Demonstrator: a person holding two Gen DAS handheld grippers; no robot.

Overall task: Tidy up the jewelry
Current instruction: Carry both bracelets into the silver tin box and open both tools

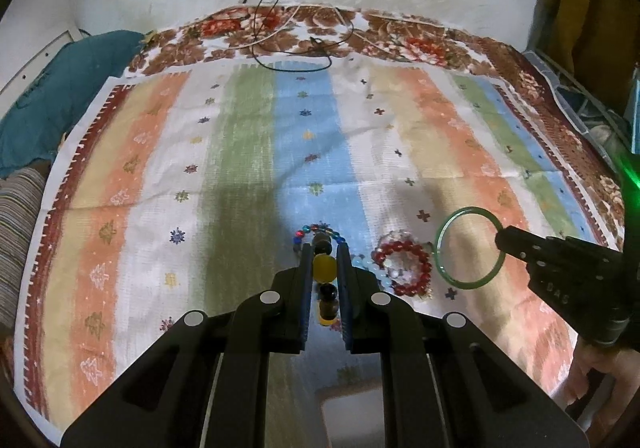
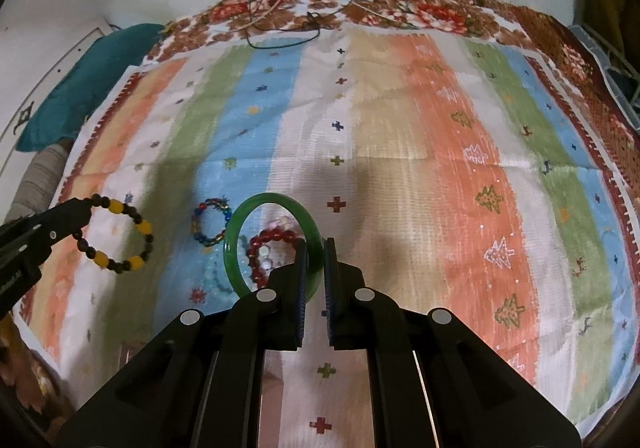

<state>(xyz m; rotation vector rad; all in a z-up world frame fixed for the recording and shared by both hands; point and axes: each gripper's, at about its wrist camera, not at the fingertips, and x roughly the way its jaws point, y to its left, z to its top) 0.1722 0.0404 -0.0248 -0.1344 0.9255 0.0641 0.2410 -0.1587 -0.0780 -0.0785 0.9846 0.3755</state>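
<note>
Left gripper (image 1: 325,268) clamped on the yellow-and-dark bead bracelet (image 1: 324,268), beads lined up between its jaws; right gripper (image 2: 316,260) pinching the green bangle (image 2: 240,244) by its rim, hoop standing left of the jaws above the red bead bracelet (image 2: 272,238) on the striped cloth (image 2: 420,148).

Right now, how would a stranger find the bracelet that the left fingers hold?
Look at the striped cloth. Above its left side, the left gripper holds up a bead bracelet. Unlike its neighbours, it mixes dark beads with big yellow ones.
</note>
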